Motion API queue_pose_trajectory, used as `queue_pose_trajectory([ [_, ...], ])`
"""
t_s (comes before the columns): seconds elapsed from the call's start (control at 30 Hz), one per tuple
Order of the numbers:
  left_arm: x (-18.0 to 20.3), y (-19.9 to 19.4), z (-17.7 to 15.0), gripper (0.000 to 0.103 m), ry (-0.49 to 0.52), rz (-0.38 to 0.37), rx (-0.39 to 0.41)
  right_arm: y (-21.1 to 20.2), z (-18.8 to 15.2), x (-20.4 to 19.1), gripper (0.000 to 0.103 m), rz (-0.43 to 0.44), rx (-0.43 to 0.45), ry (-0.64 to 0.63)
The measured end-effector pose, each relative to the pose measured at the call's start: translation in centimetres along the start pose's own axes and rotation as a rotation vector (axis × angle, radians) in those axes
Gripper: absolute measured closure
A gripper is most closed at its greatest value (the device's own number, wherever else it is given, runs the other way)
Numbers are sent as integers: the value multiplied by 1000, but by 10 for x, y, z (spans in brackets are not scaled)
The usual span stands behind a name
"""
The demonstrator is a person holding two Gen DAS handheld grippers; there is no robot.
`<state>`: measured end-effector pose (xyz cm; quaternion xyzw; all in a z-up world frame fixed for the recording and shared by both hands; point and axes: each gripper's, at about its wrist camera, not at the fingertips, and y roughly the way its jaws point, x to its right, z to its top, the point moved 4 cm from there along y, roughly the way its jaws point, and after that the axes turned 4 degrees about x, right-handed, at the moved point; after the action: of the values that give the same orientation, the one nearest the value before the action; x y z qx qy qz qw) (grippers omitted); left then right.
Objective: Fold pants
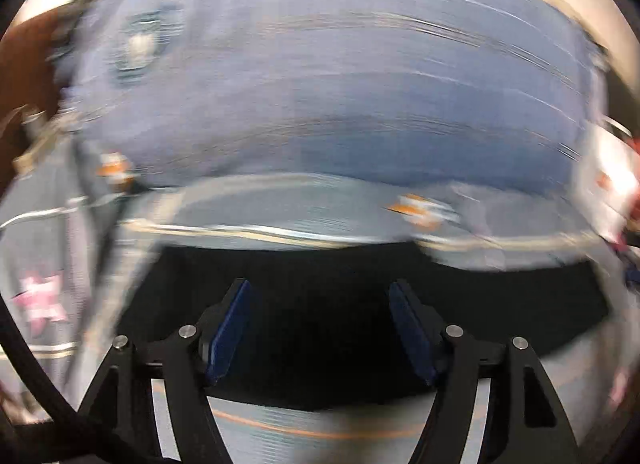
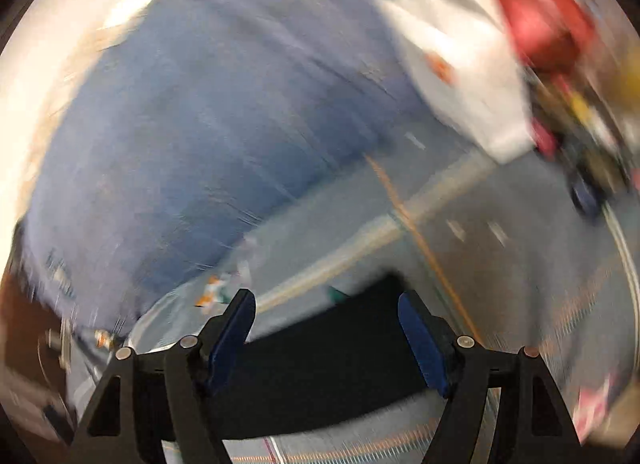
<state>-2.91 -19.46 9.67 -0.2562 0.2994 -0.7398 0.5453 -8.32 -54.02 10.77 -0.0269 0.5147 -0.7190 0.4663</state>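
Both views heavily motion-blurred. Left tool point(image 1: 320, 324) released, fingers spread, nothing between them. Right tool point(image 2: 326, 328) likewise released. Black pants point(image 1: 360, 276) lie flat on the grey bench point(image 1: 280, 208) right under both tools; blue cloth point(image 2: 180, 124) beyond.

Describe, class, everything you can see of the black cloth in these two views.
The black cloth is dark, matte and featureless, probably the pants. In the left view it lies as a wide band across a grey patterned mat, behind the open left gripper. In the right view it runs at a slant between the open right gripper's fingers. Blur hides seams, and whether either gripper touches it. A large blue cloth lies beyond.
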Motion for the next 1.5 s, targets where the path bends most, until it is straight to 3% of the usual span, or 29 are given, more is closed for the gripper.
queue_pose_trajectory([
  [0.1,76,16,-6,31,27,-185,-126,15,-6,31,32,51,-103,165],
  [0.17,120,25,-13,31,75,-251,-188,11,-3,45,35,72,-111,212],
  [0.37,249,40,-42,31,385,-334,-234,-19,17,91,36,94,-13,316],
  [0.5,297,48,-55,34,478,-385,-270,-12,16,112,36,127,-41,382],
  [0.53,304,51,-56,41,486,-382,-273,-9,15,113,36,140,-55,381],
  [0.57,307,53,-56,47,487,-385,-278,-8,12,116,36,153,-69,379],
  [0.7,325,58,-60,49,521,-442,-298,2,8,124,36,193,-105,395],
  [0.83,344,51,-66,49,618,-432,-272,14,3,125,36,247,-149,446],
  [0.9,347,55,-69,54,651,-381,-271,16,2,124,36,259,-158,451],
  [0.97,346,59,-65,77,661,-327,-242,16,2,126,36,260,-156,462],
  [1.0,342,58,-62,82,651,-331,-240,16,2,127,36,258,-155,466],
  [1.03,339,56,-57,96,614,-364,-246,17,2,128,36,257,-156,470],
  [1.27,316,50,-44,95,430,-460,-266,44,-4,121,36,296,-247,483],
  [1.43,320,51,-45,95,401,-469,-268,75,-15,95,36,301,-356,435],
  [1.5,319,51,-45,95,386,-478,-270,80,-17,92,49,270,-367,408],
])
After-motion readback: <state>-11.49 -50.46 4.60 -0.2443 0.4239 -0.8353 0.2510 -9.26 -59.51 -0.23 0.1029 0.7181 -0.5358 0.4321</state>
